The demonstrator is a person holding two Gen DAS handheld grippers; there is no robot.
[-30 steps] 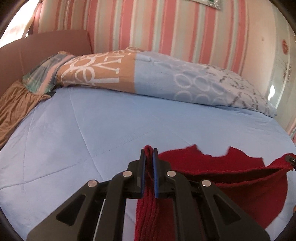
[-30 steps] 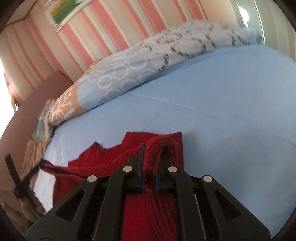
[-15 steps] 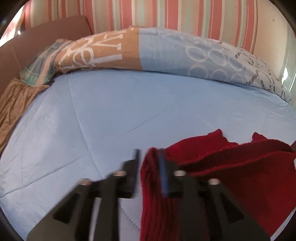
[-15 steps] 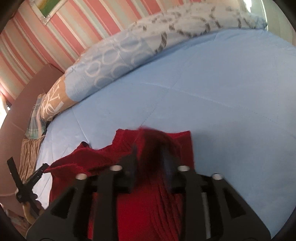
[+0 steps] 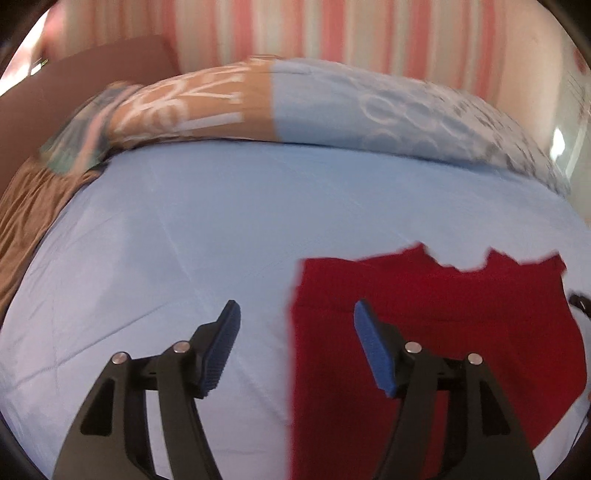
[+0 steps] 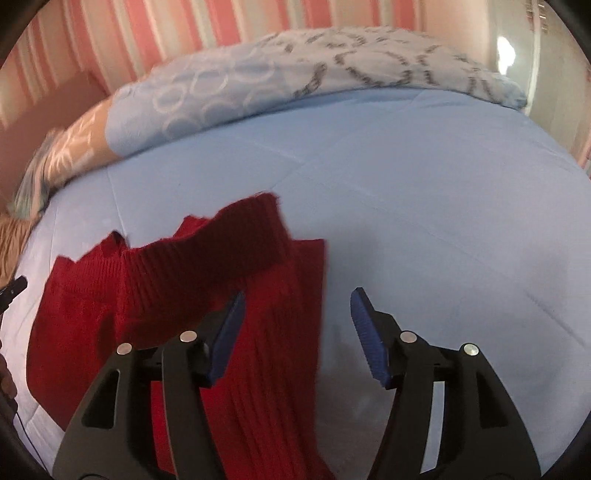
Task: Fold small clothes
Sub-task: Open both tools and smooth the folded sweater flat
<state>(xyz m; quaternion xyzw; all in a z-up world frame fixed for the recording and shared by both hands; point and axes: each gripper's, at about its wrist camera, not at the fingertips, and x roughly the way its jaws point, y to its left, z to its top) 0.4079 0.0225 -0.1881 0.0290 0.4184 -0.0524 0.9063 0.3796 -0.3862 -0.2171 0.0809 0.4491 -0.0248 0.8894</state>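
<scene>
A red knitted garment (image 5: 461,332) lies on the light blue bed sheet (image 5: 221,221). In the left wrist view it lies flat, its left edge between my fingers. My left gripper (image 5: 293,314) is open and empty above that edge. In the right wrist view the garment (image 6: 166,295) lies to the left, with a ribbed flap falling over it. My right gripper (image 6: 297,302) is open and empty over the garment's right edge. The left gripper's tip (image 6: 13,290) shows at the far left edge.
A long patterned pillow or duvet roll (image 5: 332,107) lies along the far side of the bed under a pink striped wall (image 5: 332,33). A brown cloth (image 5: 26,221) lies at the left by the brown headboard (image 5: 74,81).
Both grippers were shut on the red garment's folded edges a second ago. They have opened and let go, and the garment has dropped onto the sheet.
</scene>
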